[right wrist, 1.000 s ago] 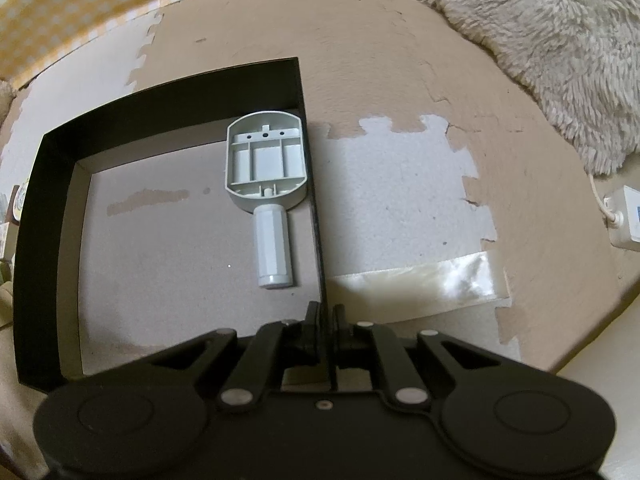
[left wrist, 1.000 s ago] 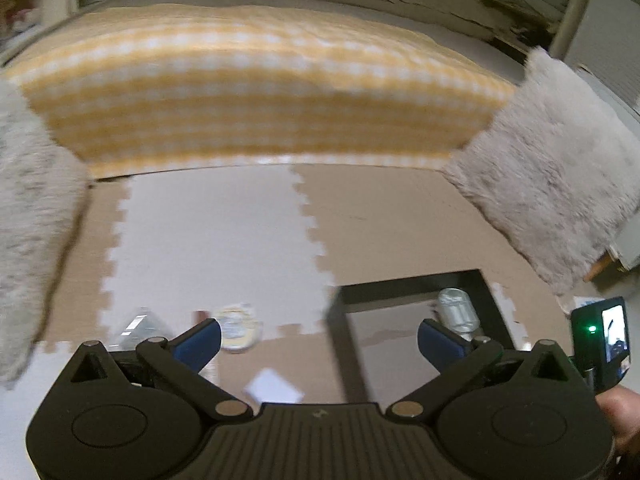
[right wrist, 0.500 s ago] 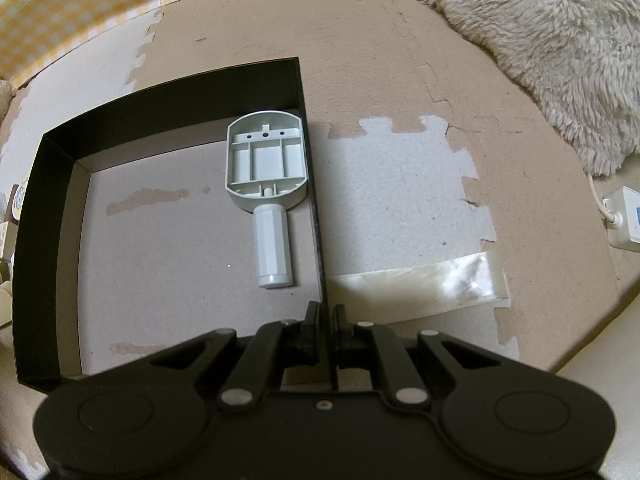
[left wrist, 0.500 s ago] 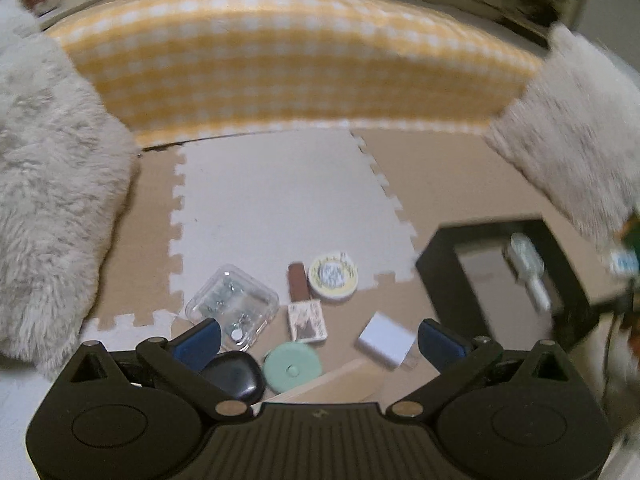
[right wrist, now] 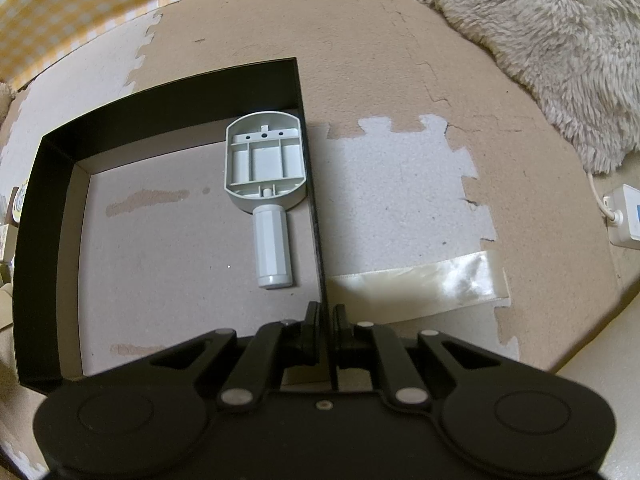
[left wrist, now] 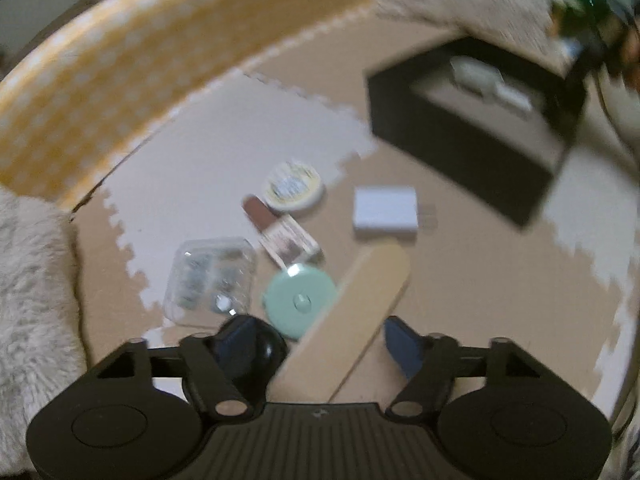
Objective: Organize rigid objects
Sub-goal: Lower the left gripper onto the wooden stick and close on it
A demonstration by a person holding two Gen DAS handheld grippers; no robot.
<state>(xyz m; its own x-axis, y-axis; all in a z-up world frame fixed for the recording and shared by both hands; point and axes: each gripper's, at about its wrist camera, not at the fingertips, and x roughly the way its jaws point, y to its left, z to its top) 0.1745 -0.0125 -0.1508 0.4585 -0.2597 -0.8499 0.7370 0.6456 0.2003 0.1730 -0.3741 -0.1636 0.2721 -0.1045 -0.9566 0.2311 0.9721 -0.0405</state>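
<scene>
**Stick between my left tongs**

Stick (left wrist: pixel 352 312) lies on the mat between my left gripper (left wrist: pixel 320 344), whose half-open jaws have just been closing without pressing it. My right gripper (right wrist: pixel 325 334) pinches the box (right wrist: pixel 316 216) wall; gray part (right wrist: pixel 266 170) inside.

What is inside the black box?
Inside the black box lies one grey plastic piece with a round handle, close to the right wall. The rest of the floor is bare cardboard. The near edge is hidden behind the right gripper, which pinches that wall.

Both wrist views look steeply down, close to the floor — sharing the black box (left wrist: pixel 472 136).
</scene>
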